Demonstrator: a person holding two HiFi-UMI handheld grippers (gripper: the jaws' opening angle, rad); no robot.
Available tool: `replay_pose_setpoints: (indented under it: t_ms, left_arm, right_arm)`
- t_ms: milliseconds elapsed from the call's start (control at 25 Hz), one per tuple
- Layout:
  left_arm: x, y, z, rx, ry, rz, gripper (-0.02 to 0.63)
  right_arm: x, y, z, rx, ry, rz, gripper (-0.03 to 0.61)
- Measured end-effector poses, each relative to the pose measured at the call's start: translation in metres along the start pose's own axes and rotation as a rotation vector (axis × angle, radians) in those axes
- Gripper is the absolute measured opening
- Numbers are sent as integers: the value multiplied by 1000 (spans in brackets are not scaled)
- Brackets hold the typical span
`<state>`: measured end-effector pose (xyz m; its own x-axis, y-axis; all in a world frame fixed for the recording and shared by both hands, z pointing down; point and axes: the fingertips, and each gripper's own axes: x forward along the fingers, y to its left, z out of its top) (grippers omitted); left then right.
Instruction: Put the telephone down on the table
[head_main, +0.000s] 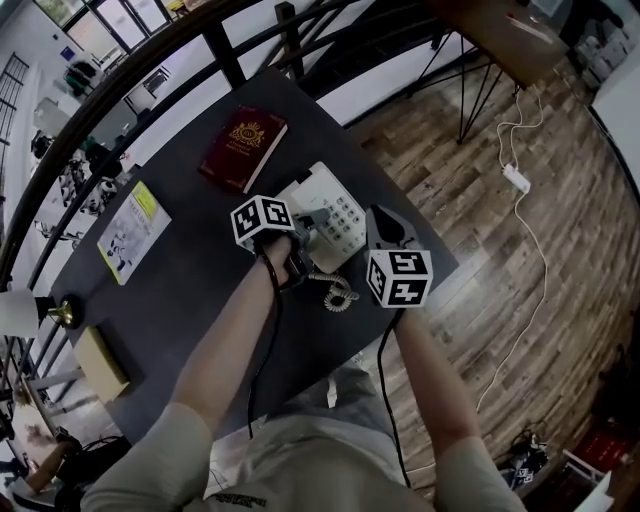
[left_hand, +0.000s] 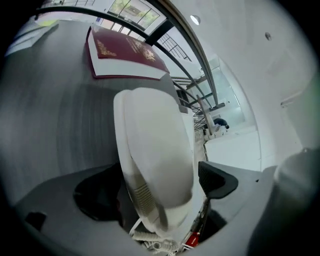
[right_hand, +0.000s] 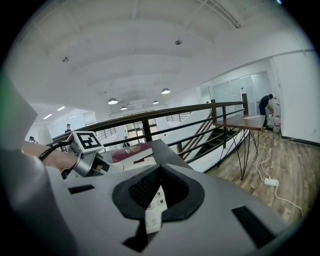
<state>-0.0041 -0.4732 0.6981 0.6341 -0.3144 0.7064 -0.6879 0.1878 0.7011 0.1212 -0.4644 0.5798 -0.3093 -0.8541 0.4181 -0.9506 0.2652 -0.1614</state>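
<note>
A white telephone (head_main: 338, 213) with a keypad sits on the dark table (head_main: 190, 290), its coiled cord (head_main: 340, 295) trailing toward me. My left gripper (head_main: 303, 238) is at the phone's near left corner, shut on the white handset (left_hand: 155, 150), which fills the space between its dark pads (left_hand: 216, 181). I cannot tell whether the handset rests on the base or hangs just above it. My right gripper (head_main: 385, 222) hovers at the phone's right edge with its jaws shut and empty. In the right gripper view the keypad (right_hand: 154, 210) shows through the gap beneath the pads.
A red book (head_main: 243, 148) lies beyond the phone. On the table's left part are a booklet (head_main: 133, 230), a brass piece (head_main: 62, 313) and a beige box (head_main: 100, 362). A black railing (head_main: 225, 50) borders the far side. A power strip (head_main: 515, 178) lies on the wooden floor at right.
</note>
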Motion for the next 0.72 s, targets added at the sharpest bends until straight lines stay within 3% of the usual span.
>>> replay_pose_setpoints:
  t_ms: [240, 440, 600, 720]
  left_arm:
    - [-23, -5, -8, 30, -38, 25, 479]
    - [-58, -20, -5, 140, -125, 72, 479]
    - [-96, -63, -8, 173, -178, -50, 477]
    - [-131, -91, -6, 248, -255, -67, 476]
  right_arm:
    - [-8, -3, 6, 24, 4, -5, 2]
    - [-22, -7, 24, 15, -5, -17, 2]
    - [-39, -8, 48, 14, -25, -24, 2]
    - [-54, -3, 71, -10, -52, -15, 2]
